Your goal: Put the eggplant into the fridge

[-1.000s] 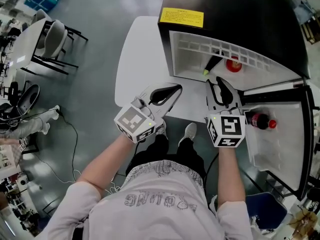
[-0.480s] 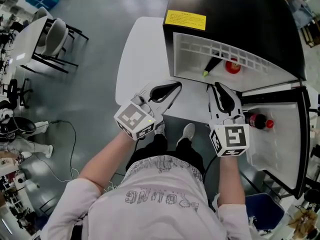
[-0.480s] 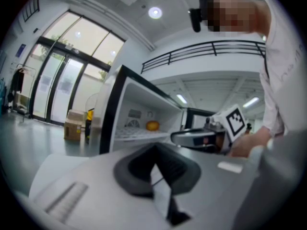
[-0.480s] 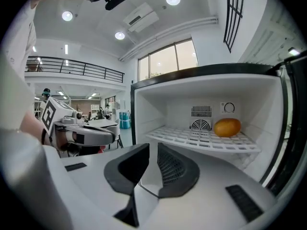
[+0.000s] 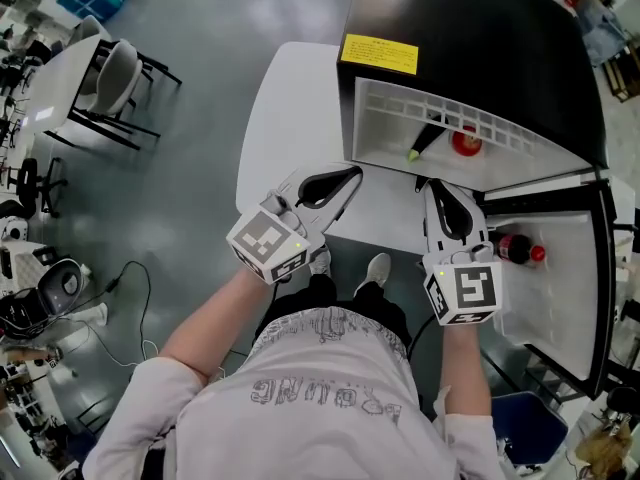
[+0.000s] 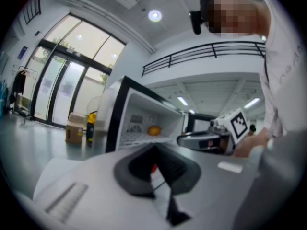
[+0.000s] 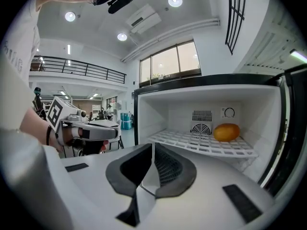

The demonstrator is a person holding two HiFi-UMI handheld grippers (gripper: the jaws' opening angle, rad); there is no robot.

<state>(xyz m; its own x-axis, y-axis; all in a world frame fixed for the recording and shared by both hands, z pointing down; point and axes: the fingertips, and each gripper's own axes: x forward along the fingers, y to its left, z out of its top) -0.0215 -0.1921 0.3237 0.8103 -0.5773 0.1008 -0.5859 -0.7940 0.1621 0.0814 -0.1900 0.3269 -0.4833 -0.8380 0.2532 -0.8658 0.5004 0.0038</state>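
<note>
Black fridge (image 5: 470,28) stands open on a white worktop (image 5: 290,118), its door swung out to the right. The eggplant (image 5: 428,136) already lies inside, dark, green stem end toward the opening. It appears to sit below the wire shelf, beside a red item (image 5: 466,140). The right tongs (image 5: 438,183) hover just outside the opening; their jaws have just been closing and meet on nothing, so the placing looks done. The left tongs (image 5: 352,175) hang closed and empty over the worktop, apparently idle.

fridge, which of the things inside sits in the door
The red-capped bottle, in the open door's rack; the eggplant and the round fruit are in the main compartment.
</note>
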